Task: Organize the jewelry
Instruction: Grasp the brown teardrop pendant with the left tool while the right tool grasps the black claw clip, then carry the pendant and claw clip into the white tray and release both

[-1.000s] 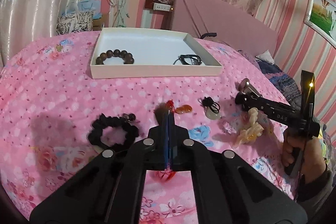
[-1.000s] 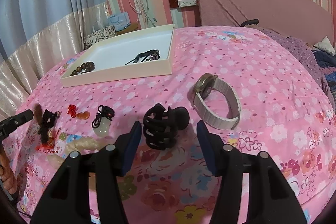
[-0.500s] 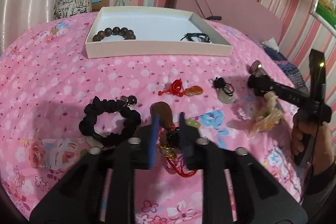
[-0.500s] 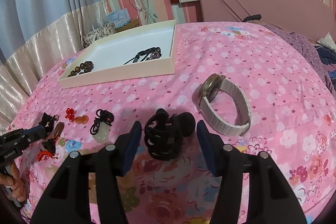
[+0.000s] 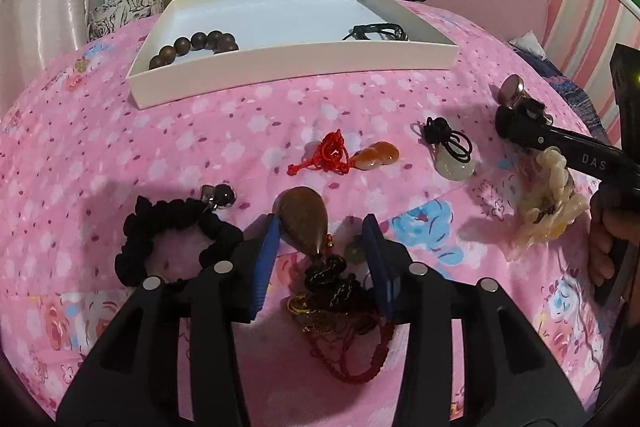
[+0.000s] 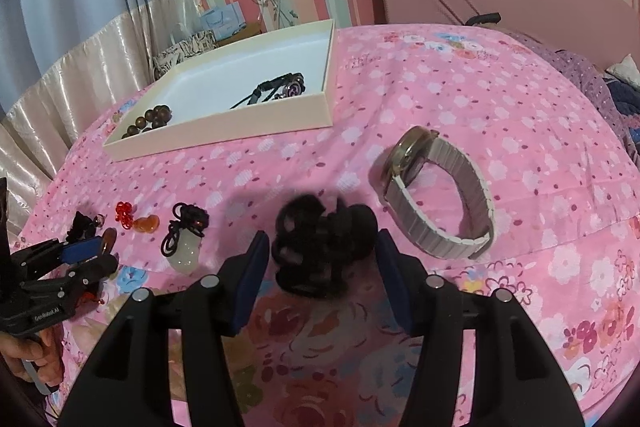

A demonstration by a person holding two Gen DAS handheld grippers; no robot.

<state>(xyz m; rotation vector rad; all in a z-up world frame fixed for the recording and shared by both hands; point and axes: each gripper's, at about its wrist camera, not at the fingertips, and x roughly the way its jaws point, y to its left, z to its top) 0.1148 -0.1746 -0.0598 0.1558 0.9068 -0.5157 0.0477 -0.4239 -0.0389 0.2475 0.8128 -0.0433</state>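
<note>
Two grippers hover low over a pink floral bed strewn with jewelry. Left gripper (image 5: 320, 255), jaws apart, straddles a brown teardrop pendant (image 5: 304, 223) whose dark beads and red cord (image 5: 352, 359) trail back between the blue pads. Right gripper (image 6: 320, 275), jaws also apart, brackets a black hair claw (image 6: 320, 247) lying on the bedspread, with neither pad clearly touching it. Beside the left gripper lie a black scrunchie (image 5: 176, 239), an orange gourd charm on red knotting (image 5: 360, 157) and a pale jade pendant on black cord (image 5: 454, 163). A watch with a pale band (image 6: 440, 195) rests right of the claw. Farther back, a white tray (image 5: 296, 63) holds a brown bead bracelet (image 5: 196, 47) and a black cord necklace (image 5: 380, 31).
</note>
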